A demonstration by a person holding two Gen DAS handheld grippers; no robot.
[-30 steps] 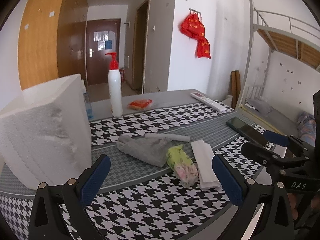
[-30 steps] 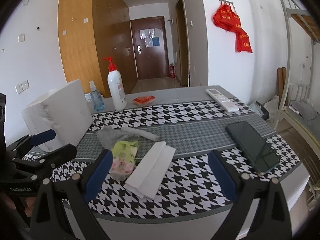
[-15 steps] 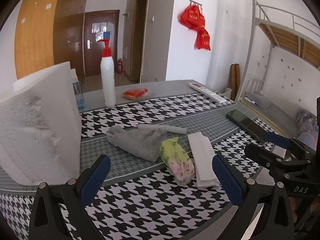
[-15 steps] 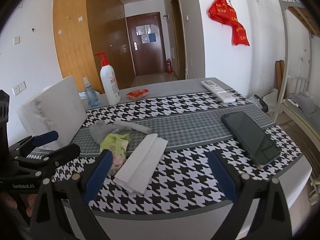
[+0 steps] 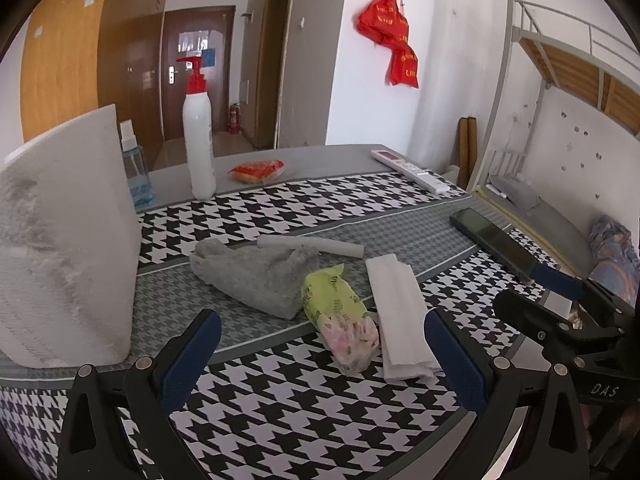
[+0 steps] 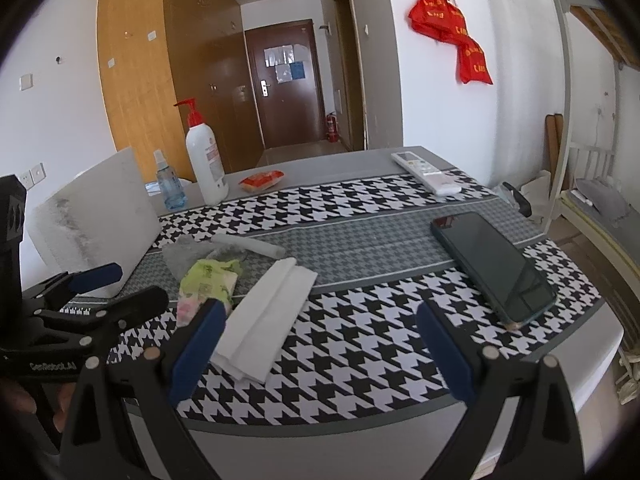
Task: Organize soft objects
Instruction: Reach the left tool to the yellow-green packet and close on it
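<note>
Both tongs hang spread apart and empty at the near edge of the houndstooth-patterned tablecloth, the left gripper lower and closer to the pile than a second ago, the right gripper likewise eased down beside it. The soft things lie untouched mid-table: a crumpled grey fleece cloth, a green-and-pink plastic tissue pack touching it, a folded white paper towel just beside, and a rolled white tissue behind. A tall white foam block stands to the left. Sorting appears not yet begun; the approach suggests a first pick is near.
</note>
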